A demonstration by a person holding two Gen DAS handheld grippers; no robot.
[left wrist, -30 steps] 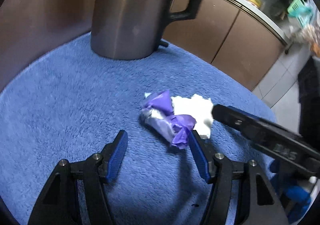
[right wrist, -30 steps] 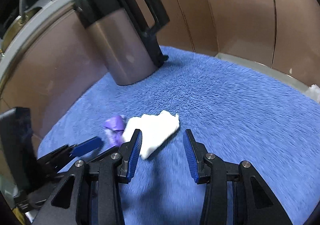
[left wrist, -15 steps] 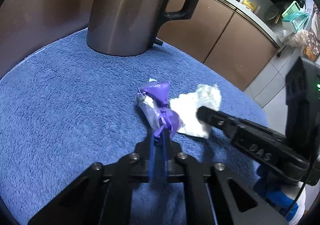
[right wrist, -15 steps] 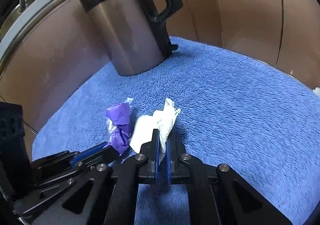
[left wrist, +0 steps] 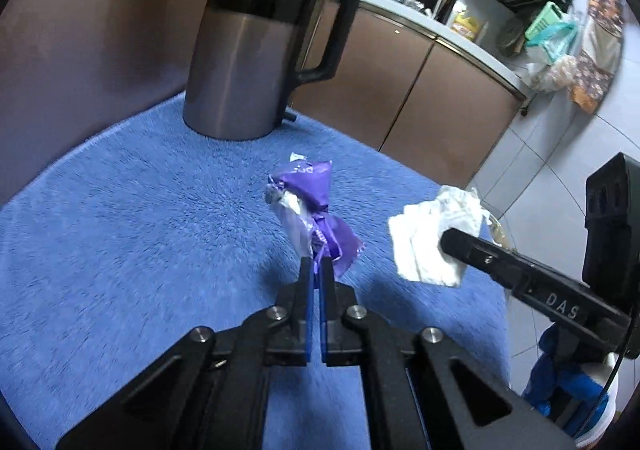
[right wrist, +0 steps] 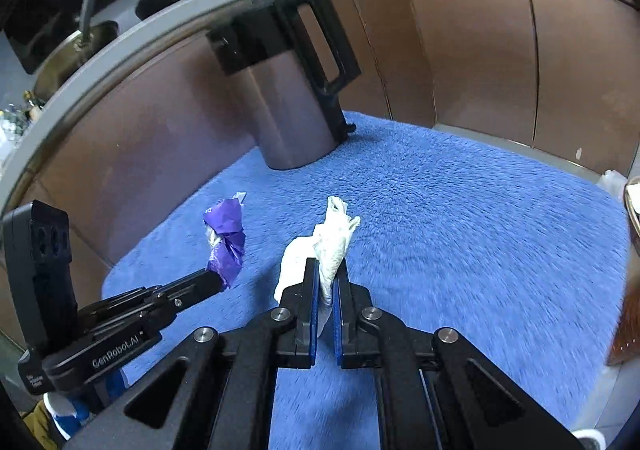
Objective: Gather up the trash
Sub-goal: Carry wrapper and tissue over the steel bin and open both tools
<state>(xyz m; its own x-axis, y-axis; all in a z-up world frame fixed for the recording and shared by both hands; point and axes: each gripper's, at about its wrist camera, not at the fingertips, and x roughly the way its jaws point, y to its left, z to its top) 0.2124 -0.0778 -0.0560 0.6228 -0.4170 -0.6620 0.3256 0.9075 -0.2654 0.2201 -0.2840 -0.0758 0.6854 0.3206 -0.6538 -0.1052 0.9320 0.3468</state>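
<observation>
Now the crumpled purple plastic wrapper with a silvery lining [left wrist: 310,206] is off the fuzzy blue mat [left wrist: 140,234], pinched by its lower tail in the left gripper [left wrist: 316,270], whose blue pads are closed down on it. Its long axis runs straight out from the fingertips and slightly up, the bulk of it beyond the tips. Just to its right, apart from it and not touching, the crumpled white paper tissue [right wrist: 330,246] hangs clear of the mat too, clamped between the narrow jaws of the right gripper [right wrist: 326,278]; it also stands up along the line of the fingers.

Each gripper thus carries one piece, side by side, the wrapper on the left and the tissue on the right. Both pieces look collected from the mat; what remains, I judge, is carrying them to a bin, which neither view shows. Behind them on the mat stands a tall steel kettle with a black handle [left wrist: 244,62], well apart from both grippers.
</observation>
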